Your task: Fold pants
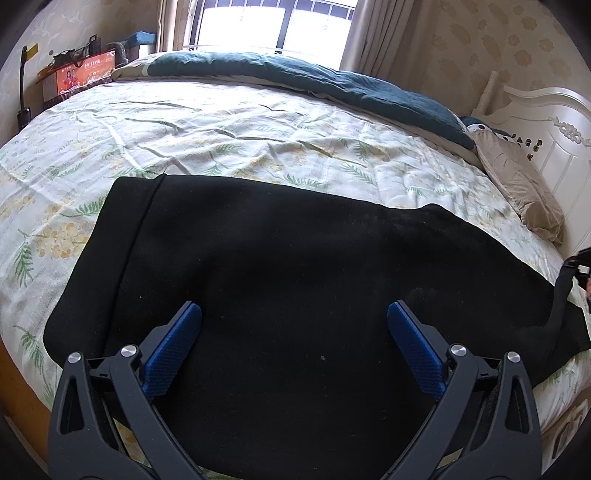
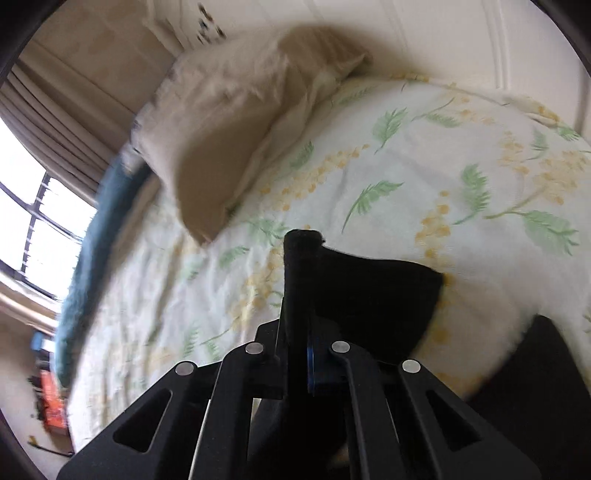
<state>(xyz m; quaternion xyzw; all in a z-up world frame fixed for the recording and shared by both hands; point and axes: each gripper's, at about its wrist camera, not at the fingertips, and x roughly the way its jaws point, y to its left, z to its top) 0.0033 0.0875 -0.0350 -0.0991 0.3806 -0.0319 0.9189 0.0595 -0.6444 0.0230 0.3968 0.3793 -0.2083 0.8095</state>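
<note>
Pants [image 1: 295, 277], one black pair, lie spread flat across the near half of a bed [image 1: 221, 122] covered by one floral sheet. Two hand-held grippers work here. One, the left gripper [image 1: 294, 325], hangs above the middle of the dark cloth with its two blue pads [image 1: 173, 350] spread wide apart and nothing between them. Its partner, the right gripper [image 2: 301, 295], is clenched on a pinch of the pants' fabric at their far right end, so that a narrow strip of black cloth [image 2: 299, 258] stands up between its two closed fingers while the rest of that end drapes down to the sheet. One beige pillow [image 2: 229, 122] sits by the white headboard [image 1: 546, 122]. One dark teal blanket [image 1: 303, 77] runs along the far side, under one bright window [image 1: 273, 26].
</note>
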